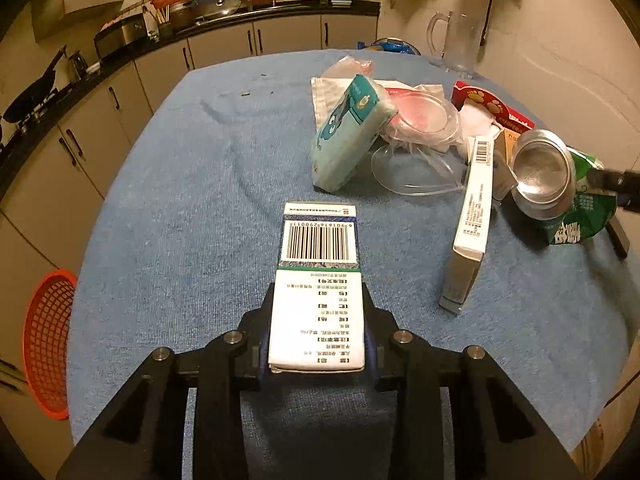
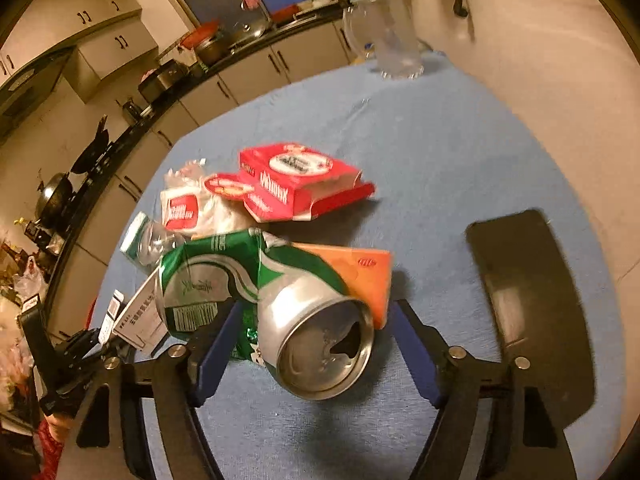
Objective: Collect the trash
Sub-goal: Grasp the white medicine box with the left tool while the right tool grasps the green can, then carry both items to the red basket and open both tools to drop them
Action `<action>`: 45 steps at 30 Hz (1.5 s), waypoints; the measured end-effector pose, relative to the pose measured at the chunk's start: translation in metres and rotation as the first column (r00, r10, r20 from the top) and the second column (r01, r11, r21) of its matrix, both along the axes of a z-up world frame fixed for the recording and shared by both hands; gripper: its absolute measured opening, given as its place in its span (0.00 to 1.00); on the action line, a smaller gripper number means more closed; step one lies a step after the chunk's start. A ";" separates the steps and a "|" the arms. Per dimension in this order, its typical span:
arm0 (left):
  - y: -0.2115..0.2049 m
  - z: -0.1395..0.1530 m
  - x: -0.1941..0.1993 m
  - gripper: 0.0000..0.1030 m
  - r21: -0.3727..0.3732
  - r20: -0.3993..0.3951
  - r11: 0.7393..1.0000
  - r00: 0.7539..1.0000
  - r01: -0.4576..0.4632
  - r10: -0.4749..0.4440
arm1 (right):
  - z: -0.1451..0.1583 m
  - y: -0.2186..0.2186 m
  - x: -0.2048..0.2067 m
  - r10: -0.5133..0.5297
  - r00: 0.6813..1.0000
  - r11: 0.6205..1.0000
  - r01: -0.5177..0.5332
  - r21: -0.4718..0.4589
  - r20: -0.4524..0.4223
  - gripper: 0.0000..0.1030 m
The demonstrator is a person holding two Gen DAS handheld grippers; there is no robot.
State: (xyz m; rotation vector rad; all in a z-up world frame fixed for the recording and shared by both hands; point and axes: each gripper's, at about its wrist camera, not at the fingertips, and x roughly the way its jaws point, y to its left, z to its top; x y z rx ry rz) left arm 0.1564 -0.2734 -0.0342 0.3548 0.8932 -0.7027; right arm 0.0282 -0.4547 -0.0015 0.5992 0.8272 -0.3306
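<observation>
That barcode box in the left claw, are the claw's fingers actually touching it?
Touching. In the left wrist view the left gripper has both fingers pressed against the sides of the white barcode box.

The counter (image 1: 180, 200) is covered in matt blue cloth with a rough, ribbed weave. The white box (image 1: 318, 292) is smooth printed cardboard with a slight sheen. The crushed can (image 2: 280, 304) is thin metal, its green print glossy, its bare silver end brushed and dully reflective. The clear lid (image 1: 416, 168) and the jug (image 1: 460, 44) are transparent and shiny, probably plastic. The red carton (image 2: 300, 184) is glossy card. The orange carton (image 2: 360, 276) looks matt. The left tool (image 1: 318, 344) is matt black plastic with 4 polished metal pins. The basket (image 1: 48, 340) is red plastic mesh.
</observation>
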 end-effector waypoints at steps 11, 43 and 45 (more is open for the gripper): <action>0.007 0.013 -0.004 0.32 -0.058 0.011 0.998 1.000 0.004 -0.004 | 0.007 0.018 -0.021 -0.008 0.998 0.999 0.010 -0.036 0.055 0.59; 0.267 0.071 0.054 0.32 -0.177 0.091 0.889 0.892 -0.423 0.442 | 0.077 0.241 0.157 0.465 0.881 0.879 -0.446 -0.170 0.091 0.59; 0.283 0.063 0.063 0.32 -0.162 0.083 0.874 0.876 -0.459 0.475 | 0.073 0.266 0.179 0.499 0.864 0.858 -0.480 -0.184 0.071 0.59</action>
